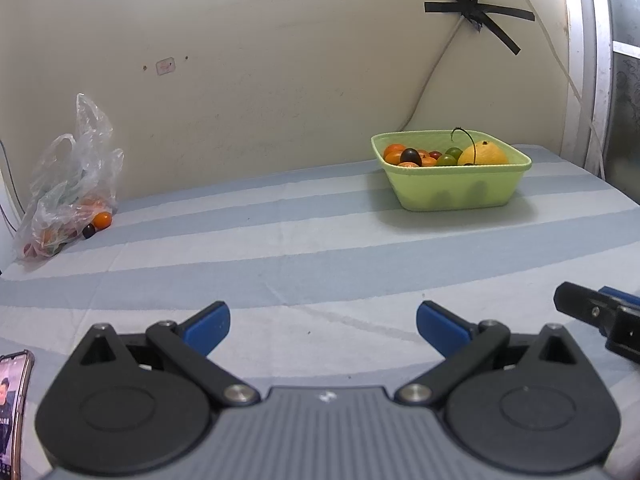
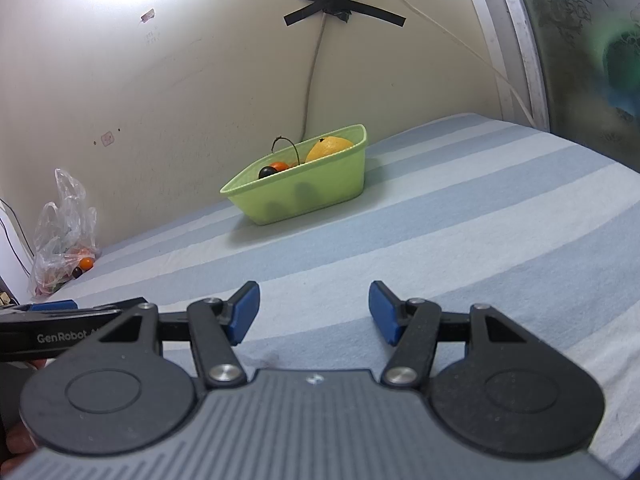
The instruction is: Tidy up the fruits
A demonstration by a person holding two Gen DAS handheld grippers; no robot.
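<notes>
A light green basket point(image 1: 456, 192) stands on the striped cloth at the back right, holding orange, dark, green and red small fruits and a large yellow fruit point(image 1: 486, 154). It also shows in the right wrist view point(image 2: 304, 196). A clear plastic bag point(image 1: 68, 184) with more small fruits lies at the far left by the wall; an orange fruit point(image 1: 102, 219) and a dark one point(image 1: 88, 231) sit at its mouth. My left gripper point(image 1: 322, 326) is open and empty, low over the cloth. My right gripper point(image 2: 314, 308) is open and empty, just right of the left one.
The blue and white striped cloth point(image 1: 320, 256) covers the whole surface. A phone point(image 1: 14, 412) lies at the near left edge. A cable and black tape point(image 1: 476, 12) hang on the wall behind the basket. A window frame point(image 2: 520, 40) stands at the right.
</notes>
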